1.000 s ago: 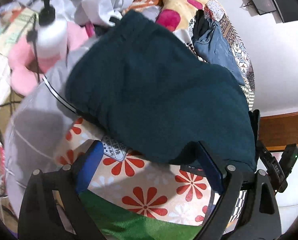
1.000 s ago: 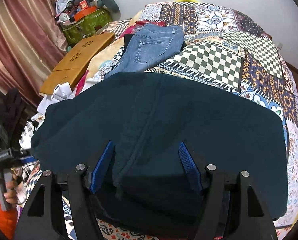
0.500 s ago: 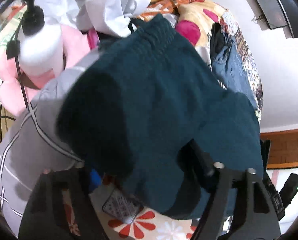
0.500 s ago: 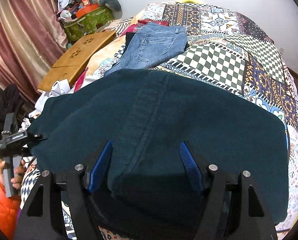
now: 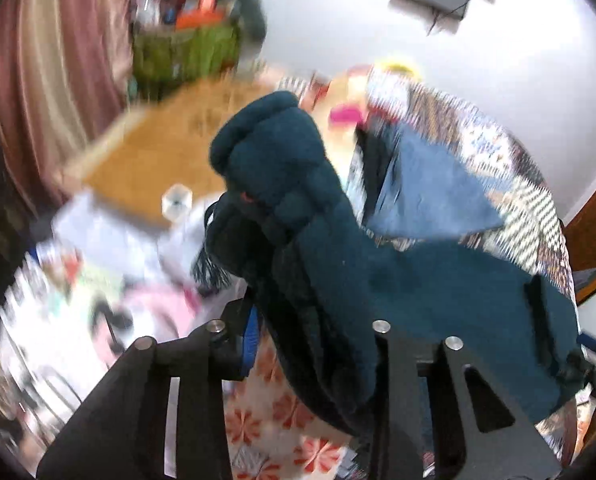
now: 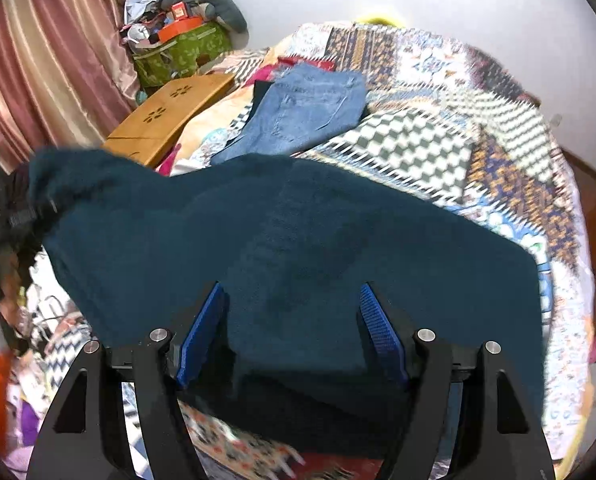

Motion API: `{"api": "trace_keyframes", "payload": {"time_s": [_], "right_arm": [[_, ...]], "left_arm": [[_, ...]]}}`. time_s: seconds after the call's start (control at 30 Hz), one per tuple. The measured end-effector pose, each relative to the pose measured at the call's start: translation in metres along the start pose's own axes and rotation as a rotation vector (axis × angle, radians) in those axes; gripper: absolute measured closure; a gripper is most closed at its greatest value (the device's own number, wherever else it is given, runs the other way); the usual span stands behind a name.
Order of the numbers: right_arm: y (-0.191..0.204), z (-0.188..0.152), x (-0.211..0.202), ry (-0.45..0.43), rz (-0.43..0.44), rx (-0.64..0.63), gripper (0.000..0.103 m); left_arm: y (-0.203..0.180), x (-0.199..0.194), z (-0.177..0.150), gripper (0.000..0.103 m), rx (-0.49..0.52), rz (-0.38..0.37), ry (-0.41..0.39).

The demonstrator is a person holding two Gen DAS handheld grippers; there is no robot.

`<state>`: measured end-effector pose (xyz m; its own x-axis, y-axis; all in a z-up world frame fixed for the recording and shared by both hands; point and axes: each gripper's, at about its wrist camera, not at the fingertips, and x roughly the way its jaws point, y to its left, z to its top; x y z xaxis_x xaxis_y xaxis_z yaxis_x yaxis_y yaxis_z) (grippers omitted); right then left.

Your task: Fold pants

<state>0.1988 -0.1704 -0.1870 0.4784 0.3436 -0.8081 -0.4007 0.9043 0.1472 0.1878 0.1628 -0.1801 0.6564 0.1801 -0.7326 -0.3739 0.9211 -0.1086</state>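
Observation:
Dark teal fleece pants (image 6: 298, 240) hang between my two grippers over the patchwork bed. My left gripper (image 5: 313, 344) is shut on one bunched end of the pants (image 5: 282, 184) and holds it lifted; the view is blurred and the right finger is hidden by cloth. My right gripper (image 6: 292, 332) has its blue pads (image 6: 200, 336) apart with the pants' edge between them; whether they clamp the cloth does not show. The left gripper shows blurred at the left edge of the right wrist view (image 6: 14, 216).
Folded blue jeans (image 6: 305, 112) lie on the patchwork quilt (image 6: 457, 120) behind the pants. A wooden lap table (image 6: 170, 120) and a green bag (image 6: 178, 52) stand at the back left by the curtain. Clutter lies at the left of the bed (image 5: 98, 280).
My left gripper has closed on the pants' end, lifted it and swung the view toward the headboard side. The pants now bunch up between its fingers. The right gripper has barely moved.

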Motion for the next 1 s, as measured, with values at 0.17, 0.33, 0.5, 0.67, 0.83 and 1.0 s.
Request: {"api": "trace_keyframes", "payload": {"time_s": [0.17,0.33,0.5,0.67,0.83,1.0], "right_arm": [[-0.024,-0.020,-0.018,-0.021,-0.025,0.029,0.036],[-0.050,-0.036,-0.041,-0.070,-0.056,0.070,0.036],[-0.084,-0.055,-0.059,-0.097,-0.071,0.153,0.036],[-0.108,-0.075,-0.073,-0.109,-0.088,0.216,0.036],[-0.128,-0.097,-0.084,-0.103,-0.110,0.259,0.036],[-0.142,-0.116,-0.092,-0.097,-0.136,0.292,0.036]], "left_arm": [[-0.071,-0.044,0.054,0.080,0.126,-0.043,-0.157],[-0.165,-0.078,0.082,0.081,0.260,-0.133,-0.255],[-0.258,-0.100,0.080,0.081,0.394,-0.272,-0.268],[-0.340,-0.093,0.053,0.081,0.531,-0.384,-0.218],[-0.404,-0.051,0.004,0.081,0.642,-0.462,-0.036],[-0.442,-0.015,-0.058,0.081,0.765,-0.474,0.137]]}}
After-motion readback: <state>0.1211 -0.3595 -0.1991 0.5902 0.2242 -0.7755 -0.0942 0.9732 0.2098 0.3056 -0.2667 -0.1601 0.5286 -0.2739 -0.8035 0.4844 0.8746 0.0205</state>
